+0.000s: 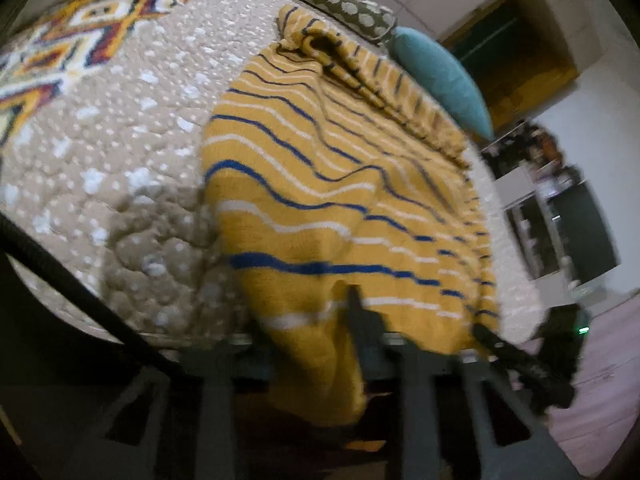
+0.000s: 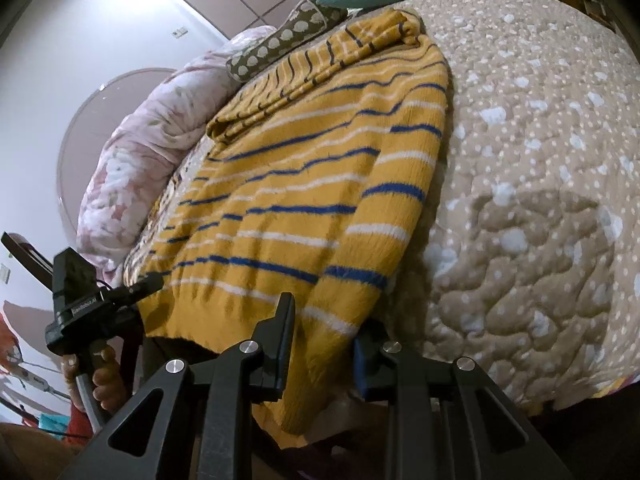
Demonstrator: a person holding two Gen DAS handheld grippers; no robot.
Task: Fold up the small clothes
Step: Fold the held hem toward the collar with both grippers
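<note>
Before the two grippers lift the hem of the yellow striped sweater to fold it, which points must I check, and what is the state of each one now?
1. left gripper closed on the hem: ok, shut on the sweater corner.
2. right gripper closed on the hem: ok, fabric pinched between its fingers.
3. Both grips on the same bottom edge: ok.
4. Sweater body flat on the quilt: not ok, wrinkles across the middle.
5. Sleeves tucked in: cannot tell; one lies bunched near the teal pillow.
6. Bare quilt beside the sweater: ok.
</note>
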